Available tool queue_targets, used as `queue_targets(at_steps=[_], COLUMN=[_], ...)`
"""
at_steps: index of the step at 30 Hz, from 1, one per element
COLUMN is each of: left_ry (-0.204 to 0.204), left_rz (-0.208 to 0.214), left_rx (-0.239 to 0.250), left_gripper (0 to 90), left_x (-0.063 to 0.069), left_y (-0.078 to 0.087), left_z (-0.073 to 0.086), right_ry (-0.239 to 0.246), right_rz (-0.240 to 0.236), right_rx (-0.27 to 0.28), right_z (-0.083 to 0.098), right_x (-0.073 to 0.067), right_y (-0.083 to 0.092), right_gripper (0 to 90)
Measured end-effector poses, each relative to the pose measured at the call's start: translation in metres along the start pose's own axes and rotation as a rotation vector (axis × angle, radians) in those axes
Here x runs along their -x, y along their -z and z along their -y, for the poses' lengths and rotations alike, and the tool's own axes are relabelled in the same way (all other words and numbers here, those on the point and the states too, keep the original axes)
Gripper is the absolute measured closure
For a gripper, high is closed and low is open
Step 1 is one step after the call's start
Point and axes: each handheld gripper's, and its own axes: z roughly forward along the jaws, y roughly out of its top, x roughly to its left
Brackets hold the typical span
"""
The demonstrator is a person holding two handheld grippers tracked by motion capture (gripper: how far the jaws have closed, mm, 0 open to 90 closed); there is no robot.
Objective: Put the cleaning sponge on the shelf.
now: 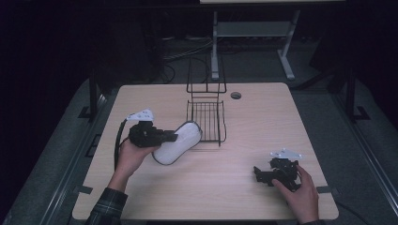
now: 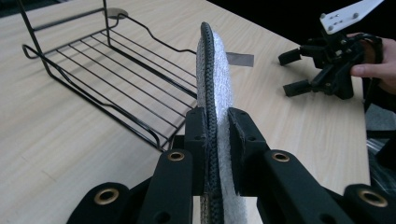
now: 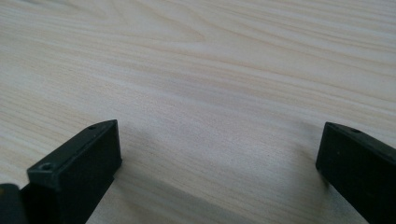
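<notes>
We're carrying the white slipper (image 1: 177, 142), pinched in the left hand-held gripper (image 1: 170, 137), just above the desk (image 1: 225, 187) beside the wire rack (image 1: 206, 119), probably racking it next, while the right hand-held gripper (image 1: 259, 174) is resting wide open.

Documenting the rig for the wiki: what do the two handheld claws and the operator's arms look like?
Both claws are black, with blocky jaws on bolted linkage arms with brass-coloured pivot rings. The left claw carries a pale three-cornered plate on top and trails a black cable looping toward the wrist. The right claw has the same kind of plate. The left forearm wears a dark plaid sleeve.
</notes>
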Motion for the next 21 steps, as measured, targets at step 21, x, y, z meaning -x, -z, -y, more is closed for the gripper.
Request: queue_targets(at_steps=[21], left_ry=[0.015], left_rz=[-0.020], left_rx=[0.017], left_gripper=[78.4], left_x=[-0.033], left_y=[-0.035], left_z=[-0.026], right_ry=[0.000], right_rz=[0.001], right_rx=[0.000], right_z=[0.000], right_x=[0.000], right_y=[0.000], right_gripper=[0.0])
